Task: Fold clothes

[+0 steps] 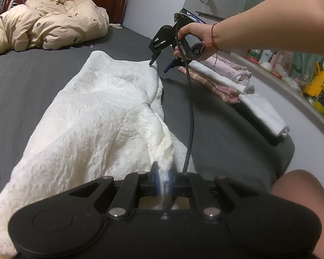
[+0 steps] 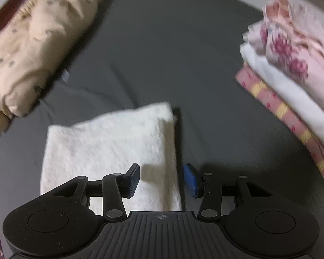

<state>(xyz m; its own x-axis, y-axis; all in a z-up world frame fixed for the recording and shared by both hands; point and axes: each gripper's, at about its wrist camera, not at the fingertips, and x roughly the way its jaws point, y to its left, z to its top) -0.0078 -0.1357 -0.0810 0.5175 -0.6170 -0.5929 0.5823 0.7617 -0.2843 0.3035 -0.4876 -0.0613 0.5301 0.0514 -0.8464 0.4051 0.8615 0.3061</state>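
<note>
While left hand-held gripper (image 1: 164, 180) pinches white garment (image 1: 92, 116), right hand-held gripper (image 2: 162, 179) straddles its edge, spread.

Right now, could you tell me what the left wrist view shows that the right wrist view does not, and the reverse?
Only the left wrist view shows the left gripper shut on a bunched edge of the white garment, the person's hand holding the right gripper, its black cable, and the cluttered shelf.

Only the right wrist view shows the right gripper's own jaws standing open, straddling the garment's right edge without pressing it.

Both show the white garment, the stack of folded clothes, the beige duvet and the grey bed sheet.
</note>
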